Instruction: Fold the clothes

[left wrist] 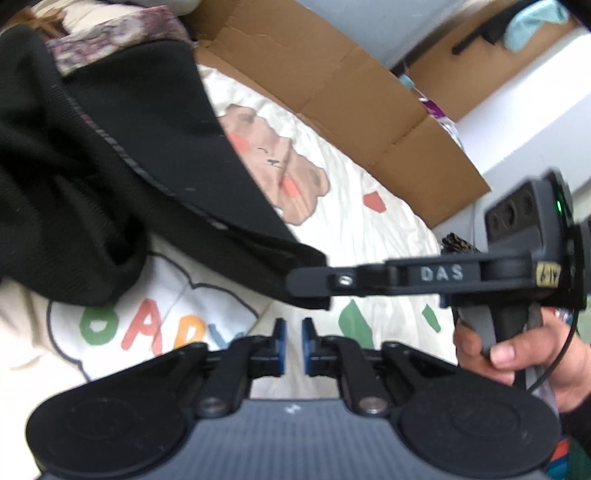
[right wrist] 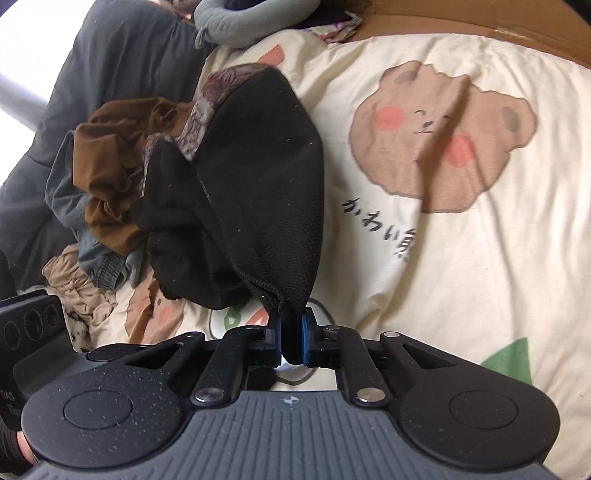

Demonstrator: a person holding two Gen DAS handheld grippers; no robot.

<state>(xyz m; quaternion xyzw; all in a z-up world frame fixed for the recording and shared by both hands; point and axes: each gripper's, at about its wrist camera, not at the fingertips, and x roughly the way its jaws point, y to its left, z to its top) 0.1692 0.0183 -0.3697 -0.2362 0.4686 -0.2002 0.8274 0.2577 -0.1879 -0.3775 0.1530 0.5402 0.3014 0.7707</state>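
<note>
A black knit garment (right wrist: 251,184) with a patterned purple lining hangs bunched over the bed. My right gripper (right wrist: 291,334) is shut on its bottom hem, and the cloth rises from the jaws in a taut fold. From the left wrist view the same black garment (left wrist: 110,166) fills the left side. There the right gripper (left wrist: 299,284) comes in side-on from the right, pinching the garment's corner, with a person's hand (left wrist: 517,358) on its handle. My left gripper (left wrist: 294,345) sits just below that corner, open by a narrow gap, with nothing between its blue pads.
A cream bedsheet (right wrist: 461,277) with bear prints covers the bed. A heap of brown, grey-blue and beige clothes (right wrist: 99,177) lies at the left. A dark blanket (right wrist: 110,55) and a grey pillow (right wrist: 229,26) are behind. A cardboard box (left wrist: 332,85) borders the far side.
</note>
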